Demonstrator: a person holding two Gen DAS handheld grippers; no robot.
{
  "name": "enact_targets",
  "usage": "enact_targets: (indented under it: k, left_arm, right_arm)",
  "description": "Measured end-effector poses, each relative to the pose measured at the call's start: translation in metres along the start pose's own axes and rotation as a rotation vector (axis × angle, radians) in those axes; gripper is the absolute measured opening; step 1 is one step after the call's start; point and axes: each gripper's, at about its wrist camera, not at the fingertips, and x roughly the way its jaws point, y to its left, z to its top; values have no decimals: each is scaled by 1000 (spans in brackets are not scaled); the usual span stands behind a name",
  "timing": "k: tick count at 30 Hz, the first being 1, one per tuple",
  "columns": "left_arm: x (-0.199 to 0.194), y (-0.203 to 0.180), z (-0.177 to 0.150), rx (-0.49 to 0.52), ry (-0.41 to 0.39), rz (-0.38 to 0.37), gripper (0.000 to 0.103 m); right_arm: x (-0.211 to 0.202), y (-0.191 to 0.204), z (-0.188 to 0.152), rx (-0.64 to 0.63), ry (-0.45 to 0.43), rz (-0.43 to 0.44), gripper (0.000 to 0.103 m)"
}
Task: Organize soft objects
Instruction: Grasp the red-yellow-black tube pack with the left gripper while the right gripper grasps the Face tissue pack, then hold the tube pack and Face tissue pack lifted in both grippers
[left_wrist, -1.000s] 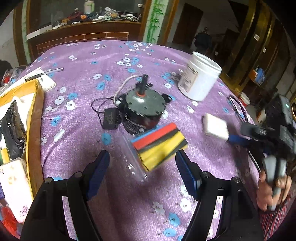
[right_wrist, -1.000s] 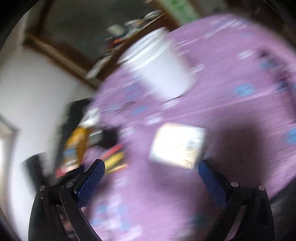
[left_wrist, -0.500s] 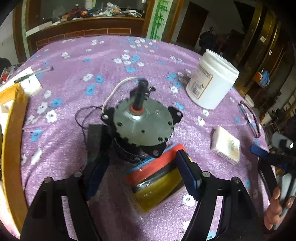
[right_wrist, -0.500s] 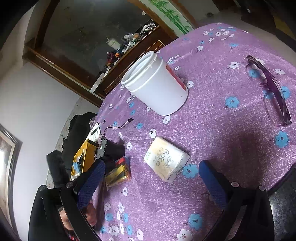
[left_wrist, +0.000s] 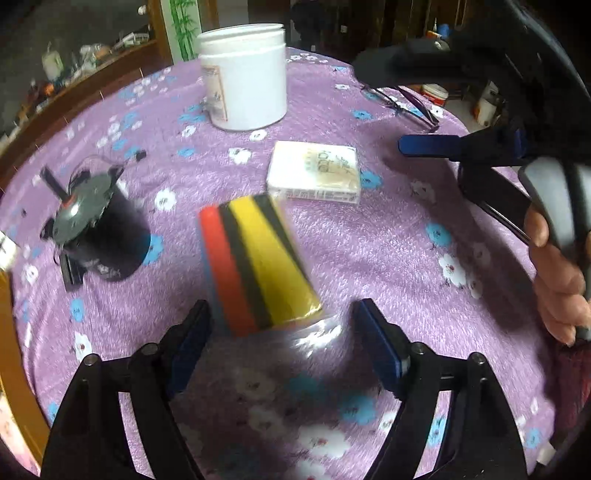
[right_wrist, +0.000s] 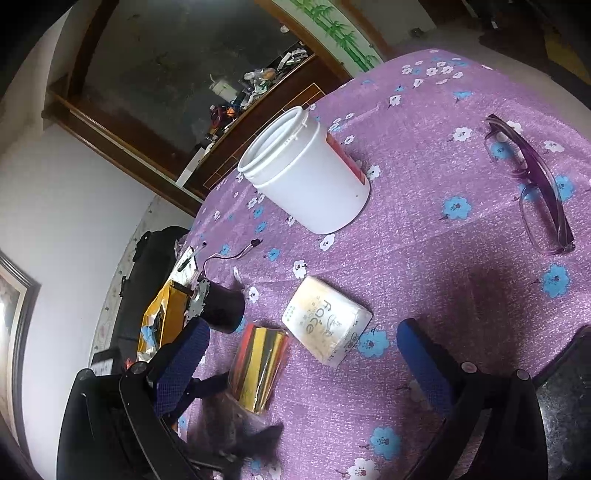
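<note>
A wrapped pack of red, black and yellow sponges (left_wrist: 258, 262) lies on the purple flowered tablecloth (left_wrist: 369, 258). My left gripper (left_wrist: 282, 343) is open, its jaws just short of the pack's near end. A white tissue pack (left_wrist: 314, 171) lies just beyond the sponges. In the right wrist view the sponge pack (right_wrist: 260, 365) and tissue pack (right_wrist: 325, 319) lie side by side. My right gripper (right_wrist: 303, 354) is open and hovers above them; it also shows in the left wrist view (left_wrist: 424, 144), to the right of the tissue pack.
A white plastic tub (left_wrist: 245, 77) stands at the back. A dark electric motor with wires (left_wrist: 99, 240) sits left of the sponges. Purple glasses (right_wrist: 528, 184) lie at the right. A yellow box (right_wrist: 162, 317) is at the table's left edge.
My left gripper has swung right, away from the motor; the sponge pack now points lengthwise away from me and the tissue pack is in front. The right gripper has come closer over the tissue pack.
</note>
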Motion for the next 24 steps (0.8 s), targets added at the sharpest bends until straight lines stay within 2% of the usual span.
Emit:
enact_targets:
  k: [5, 7, 10, 17, 24]
  left_arm:
    - [3, 4, 5, -68, -29, 22, 79]
    - [0, 7, 4, -86, -66, 31, 53]
    - [-2, 9, 0, -105, -76, 37, 45]
    - [-19, 22, -20, -151, -97, 66, 44]
    - [-45, 48, -43, -243, -200, 107, 44]
  right_arm:
    - [-5, 1, 1, -12, -21, -18, 103]
    - [-6, 0, 1, -8, -27, -21, 103]
    - [-6, -2, 2, -7, -27, -27, 103]
    - [-6, -1, 1, -23, -31, -45, 103]
    - [0, 2, -1, -49, -16, -56, 103]
